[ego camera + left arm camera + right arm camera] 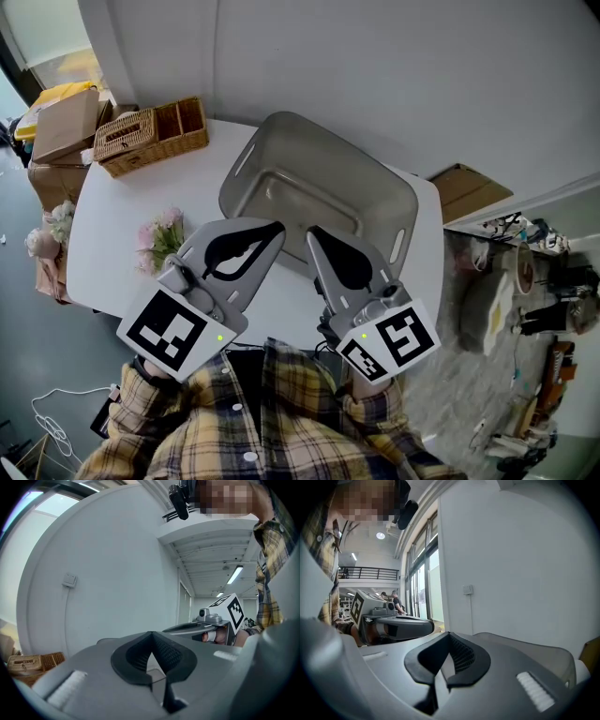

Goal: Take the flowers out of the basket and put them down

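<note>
Pink flowers [160, 238] just left of left hand-held gripper [272, 232]

We saw only part of the flowers [161, 239]; the left gripper [278, 226] covered their right side. It and the right gripper [313, 231] hid the near rim of the grey tub [309, 159]. In the left gripper view the basket [33, 662] was cut off by the dark edge. Far-off people [396, 603] in the right gripper view were too small to make out.
</note>
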A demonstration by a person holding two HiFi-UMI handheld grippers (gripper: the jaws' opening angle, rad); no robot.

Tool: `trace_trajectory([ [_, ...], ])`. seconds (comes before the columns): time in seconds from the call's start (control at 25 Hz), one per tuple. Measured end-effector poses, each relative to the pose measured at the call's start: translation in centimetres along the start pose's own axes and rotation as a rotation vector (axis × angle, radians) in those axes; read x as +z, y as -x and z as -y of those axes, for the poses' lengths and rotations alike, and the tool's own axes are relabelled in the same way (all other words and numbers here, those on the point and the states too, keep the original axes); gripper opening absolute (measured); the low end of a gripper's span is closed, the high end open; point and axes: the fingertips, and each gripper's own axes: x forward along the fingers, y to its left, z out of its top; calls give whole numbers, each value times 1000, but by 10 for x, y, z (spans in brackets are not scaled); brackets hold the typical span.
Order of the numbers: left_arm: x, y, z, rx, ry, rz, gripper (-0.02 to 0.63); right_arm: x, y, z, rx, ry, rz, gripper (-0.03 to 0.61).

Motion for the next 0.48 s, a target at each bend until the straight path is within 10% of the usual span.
trace_trajectory([
  [0.48,0,-1,1,1,-3,-2,15,-1,1,0,3,-3,0,5],
])
